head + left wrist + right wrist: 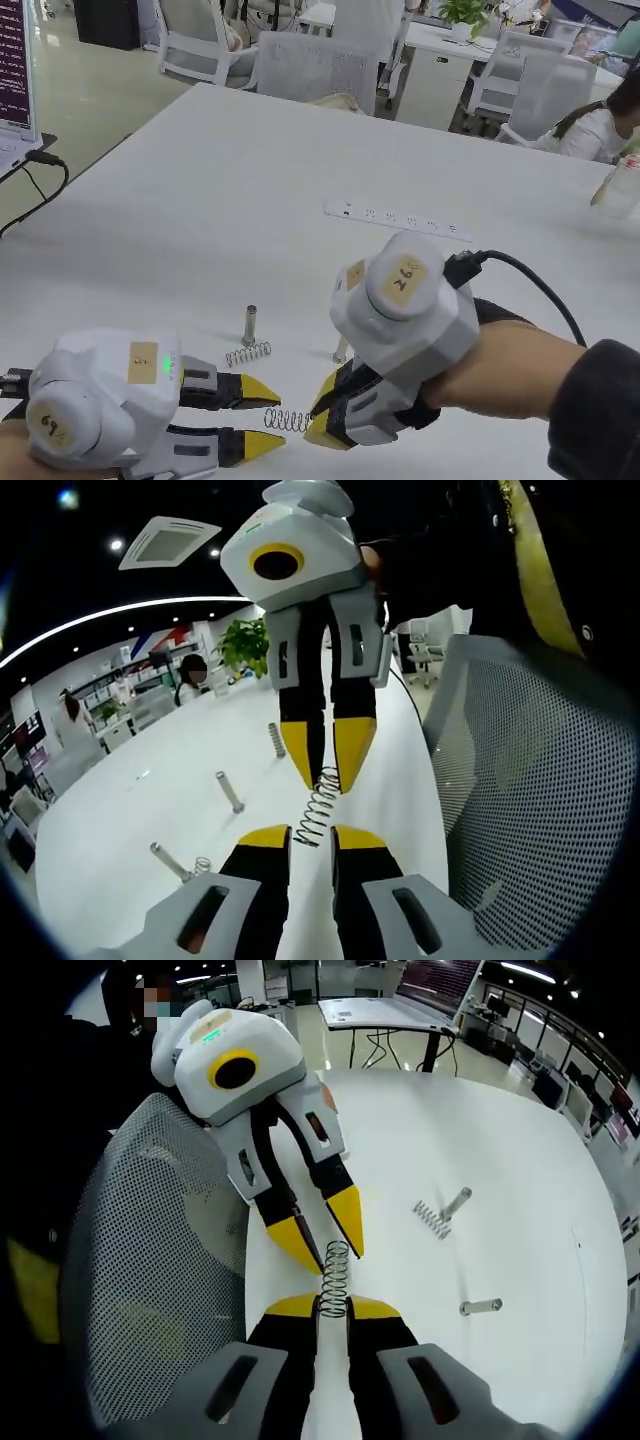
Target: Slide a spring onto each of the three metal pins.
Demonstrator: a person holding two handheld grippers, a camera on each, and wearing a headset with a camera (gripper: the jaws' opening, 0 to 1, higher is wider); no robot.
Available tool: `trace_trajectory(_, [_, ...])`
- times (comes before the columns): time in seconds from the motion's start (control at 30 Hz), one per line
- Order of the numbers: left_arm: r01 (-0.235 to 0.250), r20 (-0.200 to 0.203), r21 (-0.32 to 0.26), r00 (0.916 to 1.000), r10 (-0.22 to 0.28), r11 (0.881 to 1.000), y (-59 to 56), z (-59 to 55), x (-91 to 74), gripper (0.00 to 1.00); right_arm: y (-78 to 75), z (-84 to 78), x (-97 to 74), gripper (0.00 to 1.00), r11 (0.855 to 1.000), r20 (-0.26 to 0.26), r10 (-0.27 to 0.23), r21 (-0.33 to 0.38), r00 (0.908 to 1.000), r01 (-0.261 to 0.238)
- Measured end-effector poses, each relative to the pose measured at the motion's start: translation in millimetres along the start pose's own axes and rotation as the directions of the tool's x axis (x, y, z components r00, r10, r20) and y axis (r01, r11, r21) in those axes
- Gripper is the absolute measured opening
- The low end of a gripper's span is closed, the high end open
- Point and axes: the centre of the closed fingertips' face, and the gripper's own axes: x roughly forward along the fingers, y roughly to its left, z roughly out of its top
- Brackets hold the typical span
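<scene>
A loose spring [288,420] stretches between my two grippers near the table's front edge. My right gripper [322,410] is shut on one end of it [335,1282]. My left gripper [262,418] stands open, its yellow fingertips [256,390] either side of the spring's other end [318,805]. Further back, one upright metal pin [249,325] has a second spring [248,353] lying at its foot. Another pin [341,350] is partly hidden behind my right gripper. The left gripper view shows three pins [229,792] in a row.
A white power strip [397,219] lies mid-table beyond the pins. A laptop [15,80] and its cable are at the far left. A mesh chair back [520,780] stands close behind the grippers. A person sits at the far right with a bottle [620,190] nearby.
</scene>
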Motion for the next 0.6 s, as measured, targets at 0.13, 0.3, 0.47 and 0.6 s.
trace_trajectory(0.13, [-0.004, -0.005, 0.009, 1.0000, 0.004, 1.000, 0.7, -0.4, -0.1, 0.04, 1.3, 1.9, -1.4, 0.08, 1.000, 0.003, 0.001, -0.002, 1.0000, -0.001])
trace_trajectory(0.3, [-0.007, -0.006, 0.006, 1.0000, 0.007, 1.000, 0.7, -0.5, -0.3, 0.04, 1.2, 5.3, -3.4, 0.08, 1.000, 0.016, -0.007, -0.008, 0.9998, 0.008])
trace_trajectory(0.47, [-0.012, -0.004, -0.005, 0.9999, 0.012, 1.000, 2.0, -0.6, -0.8, 0.04, 0.0, 10.9, -6.7, 0.08, 1.000, 0.035, -0.021, -0.017, 0.9992, 0.022])
trace_trajectory(0.6, [-0.015, -0.002, -0.009, 0.9999, 0.015, 1.000, 2.9, -0.4, -1.1, 0.04, -0.9, 16.9, -10.1, 0.08, 0.999, 0.054, -0.031, -0.024, 0.9981, 0.032])
